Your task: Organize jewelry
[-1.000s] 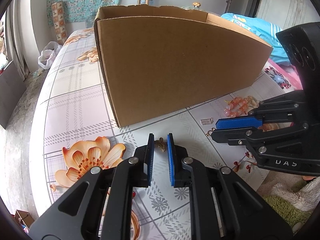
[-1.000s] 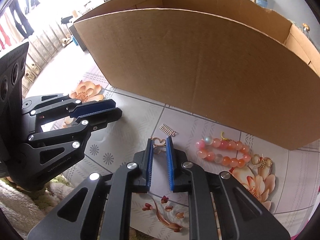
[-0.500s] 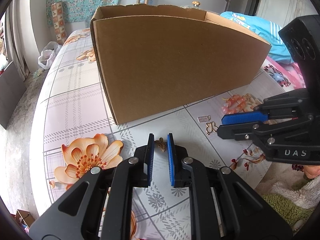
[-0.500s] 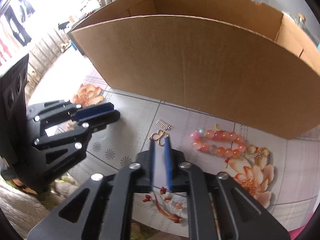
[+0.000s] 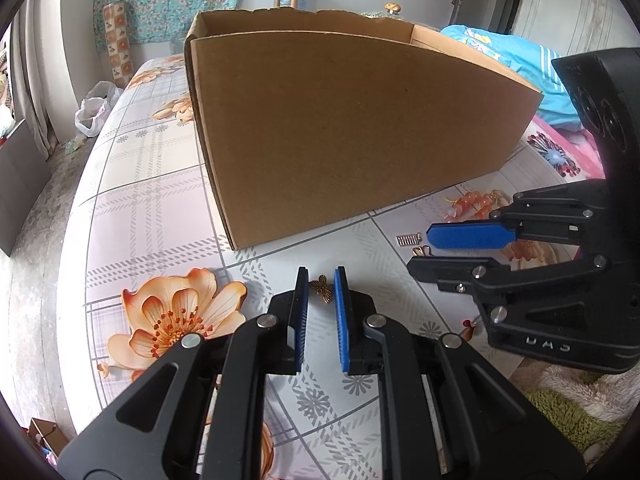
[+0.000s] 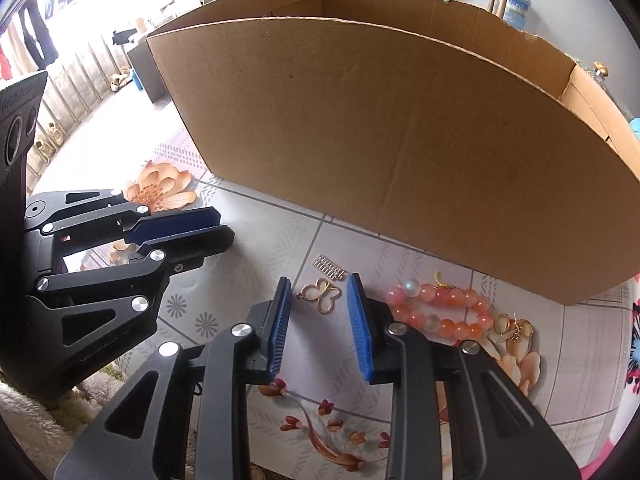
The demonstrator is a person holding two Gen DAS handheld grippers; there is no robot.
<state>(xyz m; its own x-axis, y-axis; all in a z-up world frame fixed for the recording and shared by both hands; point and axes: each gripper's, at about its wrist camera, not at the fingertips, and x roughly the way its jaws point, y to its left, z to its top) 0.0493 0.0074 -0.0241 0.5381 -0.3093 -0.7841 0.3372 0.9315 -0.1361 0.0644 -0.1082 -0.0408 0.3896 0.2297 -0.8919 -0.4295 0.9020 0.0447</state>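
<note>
My left gripper [image 5: 321, 280] rests low on the table, shut on a small bronze butterfly charm [image 5: 323, 289] caught between its blue pad tips. From the right wrist view, the left gripper [image 6: 226, 232] shows its pads close together and hides the charm. My right gripper [image 6: 319, 300] straddles a gold open-wire butterfly pendant [image 6: 321, 297] lying on the cloth. Its jaws are closing, with a gap on each side of the pendant. A pink bead bracelet [image 6: 436, 308], a small rhinestone bar [image 6: 328, 268] and gold earrings [image 6: 514, 326] lie to its right. The right gripper [image 5: 420, 252] also shows in the left wrist view.
A large open cardboard box [image 5: 360, 140] stands just behind the jewelry and blocks the far side. The floral tablecloth [image 5: 140, 208] ends at a table edge on the left, with floor and a plastic bag [image 5: 94, 110] beyond. A fluffy textile [image 5: 572, 396] lies at the near right.
The right gripper's jaws stand wider apart than a second ago, and the gold pendant now lies free between them. The left gripper and its charm have not moved.
</note>
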